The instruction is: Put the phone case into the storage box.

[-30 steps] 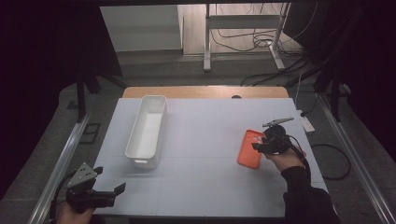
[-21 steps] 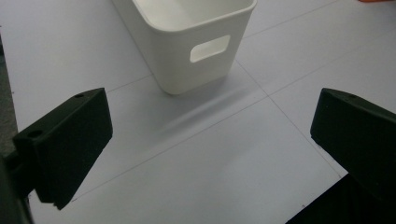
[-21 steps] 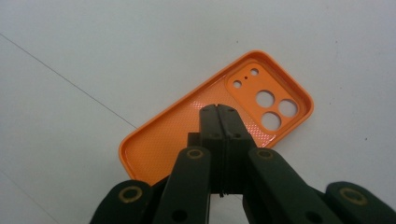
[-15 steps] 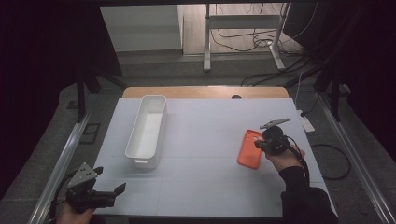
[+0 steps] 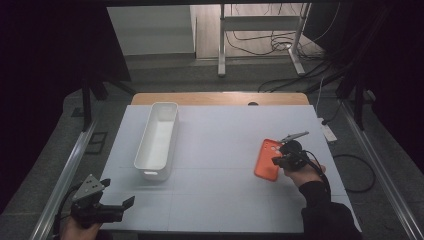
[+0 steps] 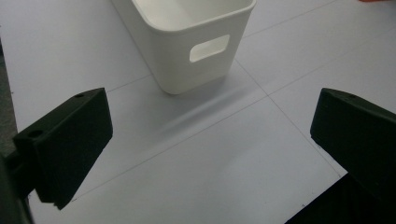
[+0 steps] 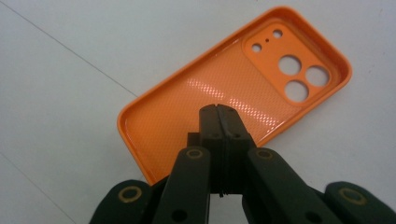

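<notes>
An orange phone case [image 5: 266, 160] lies open side up on the white table [image 5: 220, 200] at the right; its camera cut-outs [image 7: 299, 77] point away from me. My right gripper [image 5: 276, 161] sits at the case's right edge. Its jaws have just been closing and are now shut, pads together, with nothing visible between them. In the right gripper view its tip [image 7: 218, 108] lies over the inside of the case [image 7: 187, 112]; I cannot tell whether it touches. My left gripper [image 5: 117, 196] rests at the table's near left corner, open and empty [image 6: 212, 100].
A long white bin [image 5: 150, 172] with a handle slot stands left of centre, its near end [image 6: 173, 65] just ahead of the left gripper. Metal rails run along both sides of the table. Cables and desk legs lie on the floor beyond.
The right gripper has tilted and shifted slightly at the case's edge. The case and the left gripper have stayed where they were.
</notes>
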`<state>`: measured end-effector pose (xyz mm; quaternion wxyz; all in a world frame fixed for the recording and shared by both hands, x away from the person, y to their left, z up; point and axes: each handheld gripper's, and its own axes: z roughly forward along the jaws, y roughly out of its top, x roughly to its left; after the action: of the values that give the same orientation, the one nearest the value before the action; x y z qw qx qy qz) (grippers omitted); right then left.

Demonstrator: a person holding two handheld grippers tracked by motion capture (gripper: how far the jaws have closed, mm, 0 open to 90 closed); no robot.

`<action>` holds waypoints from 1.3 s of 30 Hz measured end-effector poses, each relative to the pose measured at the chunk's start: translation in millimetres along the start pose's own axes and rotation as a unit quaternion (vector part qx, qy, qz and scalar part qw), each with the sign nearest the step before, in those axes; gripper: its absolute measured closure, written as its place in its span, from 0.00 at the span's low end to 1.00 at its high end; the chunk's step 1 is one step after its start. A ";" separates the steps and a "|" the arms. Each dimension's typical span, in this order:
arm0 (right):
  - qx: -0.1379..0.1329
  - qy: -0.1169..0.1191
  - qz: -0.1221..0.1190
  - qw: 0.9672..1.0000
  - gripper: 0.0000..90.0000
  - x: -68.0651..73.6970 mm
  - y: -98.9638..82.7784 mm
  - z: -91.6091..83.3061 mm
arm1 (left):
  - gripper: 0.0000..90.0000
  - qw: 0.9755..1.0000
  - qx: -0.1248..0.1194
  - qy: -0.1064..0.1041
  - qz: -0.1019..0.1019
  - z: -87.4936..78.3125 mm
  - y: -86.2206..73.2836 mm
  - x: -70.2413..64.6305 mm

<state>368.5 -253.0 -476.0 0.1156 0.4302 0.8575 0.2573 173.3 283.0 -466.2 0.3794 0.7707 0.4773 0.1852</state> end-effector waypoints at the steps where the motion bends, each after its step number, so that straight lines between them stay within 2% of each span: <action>1: 0.003 0.003 0.001 1.000 0.99 -0.1 -1.7 1.6 | 0.00 1.000 0.000 0.000 0.000 0.0 0.0 0.0; 6: 0.019 0.002 0.001 1.000 0.99 2.3 -5.7 8.1 | 0.00 1.000 0.001 0.000 0.001 0.1 0.1 -0.1; 12: 0.033 0.004 -0.010 0.999 0.99 6.0 -7.5 13.9 | 0.00 1.000 0.001 0.000 0.001 0.3 0.1 -0.1; 20: 0.044 0.005 -0.007 0.999 0.99 5.2 -9.7 16.6 | 0.00 1.000 0.002 0.001 0.001 0.3 0.1 -0.2; 31: 0.056 -0.003 0.012 0.998 0.99 -6.0 -14.9 13.8 | 0.01 1.000 0.002 0.001 0.001 0.4 0.2 -0.1; 39: 0.057 0.002 0.026 0.998 0.99 -16.5 -18.1 10.8 | 0.01 1.000 0.002 0.001 0.001 0.5 0.2 -0.1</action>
<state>370.7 -271.5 -495.3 0.0829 0.4578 0.8595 0.2115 173.7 282.7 -466.3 0.3773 0.7716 0.4776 0.1851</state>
